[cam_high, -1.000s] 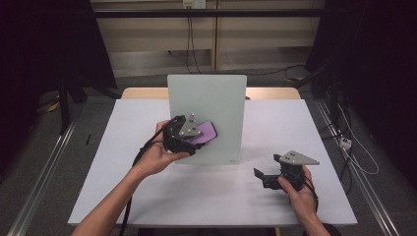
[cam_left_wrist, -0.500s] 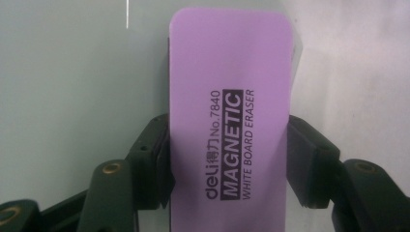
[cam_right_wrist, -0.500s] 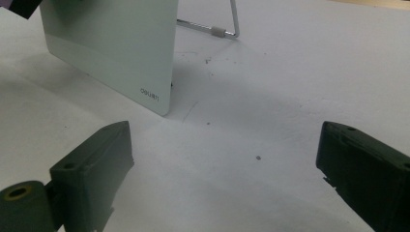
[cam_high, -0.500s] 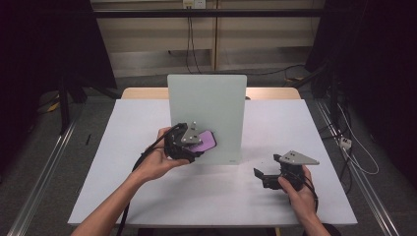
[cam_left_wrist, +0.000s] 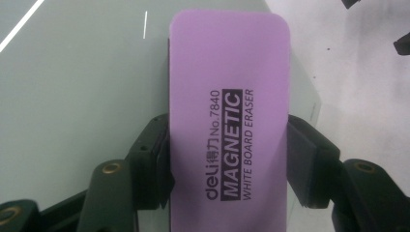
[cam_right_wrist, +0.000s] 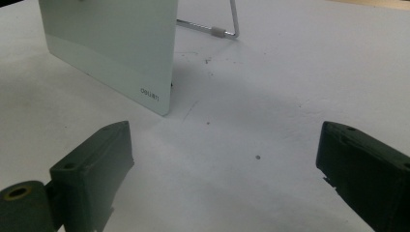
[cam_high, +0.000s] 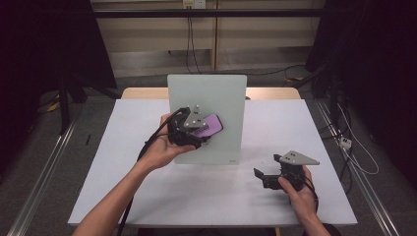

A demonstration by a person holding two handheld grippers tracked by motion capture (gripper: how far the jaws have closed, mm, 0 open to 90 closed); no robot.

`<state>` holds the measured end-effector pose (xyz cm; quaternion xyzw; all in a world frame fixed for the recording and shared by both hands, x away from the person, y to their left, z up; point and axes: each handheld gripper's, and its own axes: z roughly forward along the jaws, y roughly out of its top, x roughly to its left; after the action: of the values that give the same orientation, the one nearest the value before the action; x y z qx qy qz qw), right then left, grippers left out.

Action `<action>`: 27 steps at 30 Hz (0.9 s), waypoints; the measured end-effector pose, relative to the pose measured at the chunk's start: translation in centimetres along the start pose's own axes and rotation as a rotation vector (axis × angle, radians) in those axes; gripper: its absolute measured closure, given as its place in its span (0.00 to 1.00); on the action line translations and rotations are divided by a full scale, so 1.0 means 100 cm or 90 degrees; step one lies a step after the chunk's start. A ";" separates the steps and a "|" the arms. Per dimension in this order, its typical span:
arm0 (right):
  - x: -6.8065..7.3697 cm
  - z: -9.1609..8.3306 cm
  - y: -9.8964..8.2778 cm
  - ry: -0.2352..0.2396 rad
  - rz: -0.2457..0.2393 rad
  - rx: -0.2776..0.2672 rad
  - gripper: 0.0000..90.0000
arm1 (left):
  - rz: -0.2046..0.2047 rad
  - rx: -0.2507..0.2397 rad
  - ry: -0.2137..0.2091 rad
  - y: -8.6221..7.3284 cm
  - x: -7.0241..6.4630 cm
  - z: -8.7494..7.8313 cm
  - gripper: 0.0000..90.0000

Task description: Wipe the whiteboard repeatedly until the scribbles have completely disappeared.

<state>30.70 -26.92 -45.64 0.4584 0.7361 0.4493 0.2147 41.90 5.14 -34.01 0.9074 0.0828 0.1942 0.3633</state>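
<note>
Left gripper (cam_high: 204, 132) clamped on the long sides of the purple eraser (cam_left_wrist: 227, 121); in the left gripper view both pads press its edges, label "MAGNETIC WHITE BOARD ERASER" reading along its length. Eraser sits against the face of the small upright whiteboard (cam_high: 216, 98), about mid-height and toward the board's left half in the high view. Since a second ago the eraser and the hand carrying it have shifted a little on the board: first slightly down and left, now back up and to the right, tilted with its far end higher. Grip unchanged through it. Reads as a wiping stroke in progress, short back-and-forth passes over the middle of the board. No marks can be made out on the pale surface from here, so cannot tell how much is left to clean. Right gripper (cam_high: 270, 174) rests low over the white counter (cam_high: 123, 187) near the board's lower right corner, jaws standing wide apart with nothing between them; it has not moved in that second. In the right gripper view the board's corner (cam_right_wrist: 154, 96) and its wire stand (cam_right_wrist: 227, 29) show, board unbraced. Judgement: the stand alone takes the wiping pressure, so harder strokes might push the board back or tip it.
</note>
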 end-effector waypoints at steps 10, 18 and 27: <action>0.001 0.000 0.000 0.000 0.000 0.000 0.07 | 0.016 0.002 -0.016 0.006 -0.010 0.014 0.46; 0.000 0.000 0.000 0.000 -0.002 0.000 0.07 | 0.035 0.013 -0.045 0.012 -0.024 0.033 0.46; 0.000 -0.001 0.000 0.001 0.000 -0.001 0.07 | 0.062 0.047 -0.082 0.007 -0.049 0.059 0.46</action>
<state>30.57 -26.95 -45.61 0.4579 0.7361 0.4501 0.2144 39.91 -0.52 -38.88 0.9338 0.0226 0.1499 0.3242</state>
